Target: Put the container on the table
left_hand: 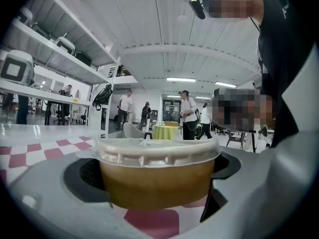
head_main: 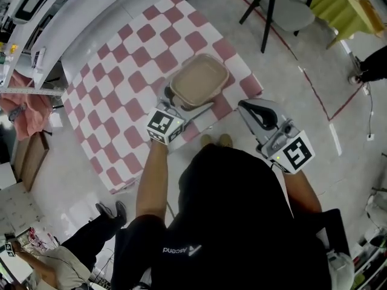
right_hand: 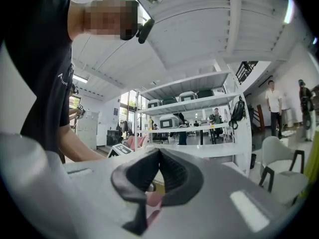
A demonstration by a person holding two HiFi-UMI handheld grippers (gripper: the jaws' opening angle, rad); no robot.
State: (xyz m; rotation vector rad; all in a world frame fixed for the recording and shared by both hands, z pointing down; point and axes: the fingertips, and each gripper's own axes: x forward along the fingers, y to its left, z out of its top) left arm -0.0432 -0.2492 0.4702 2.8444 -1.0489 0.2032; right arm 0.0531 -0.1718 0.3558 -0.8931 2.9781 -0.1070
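Centre of the head view: the left gripper (head_main: 175, 103) is clamping the lidded tan container (head_main: 199, 80) over the pink-checked table (head_main: 121, 89), while the right gripper (head_main: 245, 106), just right, is hovering with jaws pressed together, empty.

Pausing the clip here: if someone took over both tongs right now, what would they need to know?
Left tongs: closed on the sides of the lidded container, holding it upright over the checked table.
Right tongs: jaws together, nothing between them, held beside the table's near corner, over the floor.
Done: the container is above the table top.
Left: it cannot be told whether its base touches the cloth. Probably lower it until it rests, open the left tongs and draw back.
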